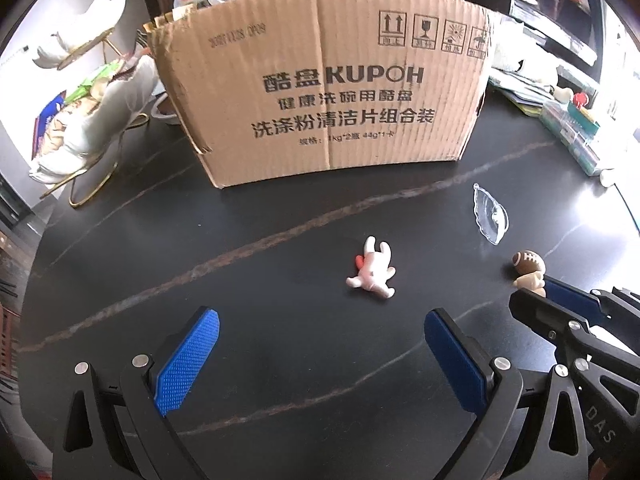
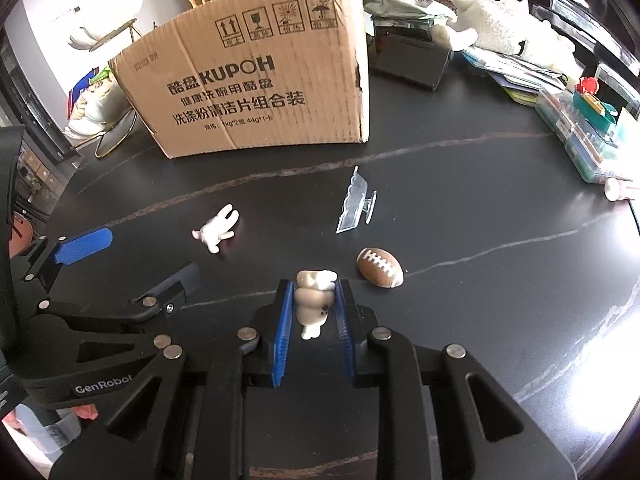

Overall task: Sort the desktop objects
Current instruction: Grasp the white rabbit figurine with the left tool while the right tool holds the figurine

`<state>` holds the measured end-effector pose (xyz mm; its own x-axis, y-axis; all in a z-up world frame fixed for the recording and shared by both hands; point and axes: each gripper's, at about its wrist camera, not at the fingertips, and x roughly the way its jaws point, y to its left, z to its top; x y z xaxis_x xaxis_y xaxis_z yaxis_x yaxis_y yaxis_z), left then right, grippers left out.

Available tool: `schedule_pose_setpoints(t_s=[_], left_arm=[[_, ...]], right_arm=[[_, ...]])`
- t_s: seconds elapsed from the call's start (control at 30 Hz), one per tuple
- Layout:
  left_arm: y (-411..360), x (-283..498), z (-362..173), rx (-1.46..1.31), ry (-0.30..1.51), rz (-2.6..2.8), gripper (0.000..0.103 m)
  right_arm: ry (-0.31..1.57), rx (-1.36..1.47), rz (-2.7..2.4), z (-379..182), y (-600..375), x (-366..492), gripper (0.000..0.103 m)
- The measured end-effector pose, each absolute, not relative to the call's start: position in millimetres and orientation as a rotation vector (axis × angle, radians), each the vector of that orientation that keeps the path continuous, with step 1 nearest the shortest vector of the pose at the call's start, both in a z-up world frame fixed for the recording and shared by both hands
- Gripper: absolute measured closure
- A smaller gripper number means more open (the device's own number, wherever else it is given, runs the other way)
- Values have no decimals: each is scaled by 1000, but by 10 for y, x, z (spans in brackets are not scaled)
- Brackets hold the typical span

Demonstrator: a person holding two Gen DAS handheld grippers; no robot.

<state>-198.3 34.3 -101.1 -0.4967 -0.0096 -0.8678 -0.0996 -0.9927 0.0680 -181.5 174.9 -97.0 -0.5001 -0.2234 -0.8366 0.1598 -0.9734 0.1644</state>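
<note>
Right gripper (image 2: 311,300): clenched on a beige figurine (image 2: 312,300), low over the dark counter (image 2: 480,300). Left gripper (image 1: 320,354): released, holding nothing. White rabbit (image 1: 373,271): lying on the counter ahead of the left gripper. Football (image 2: 380,267): just beside the figurine. Clear stand (image 2: 354,202): beyond the football. Box (image 2: 256,76): at the back.

Place: a lived-in home.
Evidence: plush toy (image 2: 508,20), snack stand (image 1: 92,120) and papers (image 2: 516,76) crowded behind the detergent carton (image 1: 324,92).
</note>
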Motion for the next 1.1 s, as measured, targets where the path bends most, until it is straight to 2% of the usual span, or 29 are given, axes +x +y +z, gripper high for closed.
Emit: schedule_pose_setpoints(t_s=[0.4, 0.73, 1.1], left_arm=[[497, -2141, -1111, -1529, 188, 2678, 1], [597, -2276, -1270, -1556, 273, 2609, 2], [551, -2270, -1284, -1527, 256, 2599, 0]], right_arm=[[-115, 1427, -2544, -989, 1797, -1828, 84], [-108, 1442, -2554, -1033, 1821, -1848, 84], [-97, 1454, -2556, -1060, 1818, -1847, 84]])
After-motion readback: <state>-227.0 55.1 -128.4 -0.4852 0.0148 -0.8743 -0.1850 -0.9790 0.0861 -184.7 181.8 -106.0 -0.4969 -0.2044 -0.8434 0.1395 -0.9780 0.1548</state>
